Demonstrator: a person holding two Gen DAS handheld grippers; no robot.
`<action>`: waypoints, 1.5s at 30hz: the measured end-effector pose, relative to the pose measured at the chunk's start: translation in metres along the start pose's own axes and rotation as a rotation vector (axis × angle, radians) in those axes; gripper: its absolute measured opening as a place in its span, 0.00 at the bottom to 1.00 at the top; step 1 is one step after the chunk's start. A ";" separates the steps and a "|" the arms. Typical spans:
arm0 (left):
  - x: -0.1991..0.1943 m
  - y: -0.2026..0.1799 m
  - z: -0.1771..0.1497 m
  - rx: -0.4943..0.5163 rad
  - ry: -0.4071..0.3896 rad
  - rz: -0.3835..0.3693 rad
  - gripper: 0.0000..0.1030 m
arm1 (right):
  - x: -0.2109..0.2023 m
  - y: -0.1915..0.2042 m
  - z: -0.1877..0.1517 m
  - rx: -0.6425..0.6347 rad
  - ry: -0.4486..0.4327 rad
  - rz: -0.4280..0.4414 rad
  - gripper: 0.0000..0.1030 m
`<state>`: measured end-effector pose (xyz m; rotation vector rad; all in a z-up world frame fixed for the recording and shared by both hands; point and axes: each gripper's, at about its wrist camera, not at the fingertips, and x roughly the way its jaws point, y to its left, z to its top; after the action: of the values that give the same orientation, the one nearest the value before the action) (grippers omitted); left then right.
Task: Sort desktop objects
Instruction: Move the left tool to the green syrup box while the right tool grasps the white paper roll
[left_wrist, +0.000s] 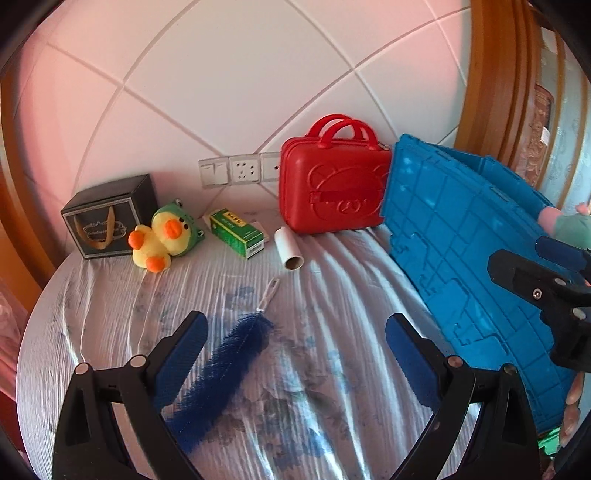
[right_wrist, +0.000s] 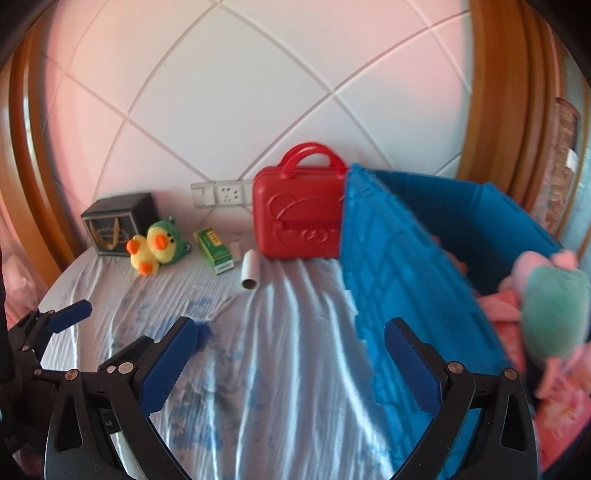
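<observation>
A blue feather duster (left_wrist: 221, 365) lies on the cloth-covered table between the fingers of my open, empty left gripper (left_wrist: 295, 350); only its tip (right_wrist: 204, 332) shows in the right wrist view. My right gripper (right_wrist: 291, 354) is open and empty beside the wall of the blue crate (right_wrist: 402, 295); it also shows in the left wrist view (left_wrist: 546, 288). The crate (left_wrist: 461, 251) holds a pink and green plush toy (right_wrist: 554, 310). Further back lie a yellow duck plush (left_wrist: 162, 236), a green box (left_wrist: 236, 232), a white roll (left_wrist: 288, 247) and a red case (left_wrist: 332, 184).
A black gift box (left_wrist: 107, 221) stands at the back left, also in the right wrist view (right_wrist: 118, 221). Wall sockets (left_wrist: 240, 171) sit behind the objects. The tiled wall is close behind the table. Wooden frames stand at both sides.
</observation>
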<state>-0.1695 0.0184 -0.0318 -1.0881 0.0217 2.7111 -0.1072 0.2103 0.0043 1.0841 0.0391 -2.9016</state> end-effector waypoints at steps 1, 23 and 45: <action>0.011 0.009 0.000 -0.015 0.018 0.011 0.96 | 0.012 0.003 0.002 -0.004 0.017 0.010 1.00; 0.324 0.116 0.097 -0.197 0.136 0.117 0.96 | 0.343 0.025 0.034 0.020 0.265 0.015 1.00; 0.375 0.146 0.085 -0.116 0.231 0.211 0.78 | 0.452 0.061 0.027 -0.015 0.320 0.080 0.96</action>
<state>-0.5211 -0.0423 -0.2362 -1.5077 0.0182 2.7803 -0.4631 0.1333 -0.2723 1.4975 0.0274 -2.6250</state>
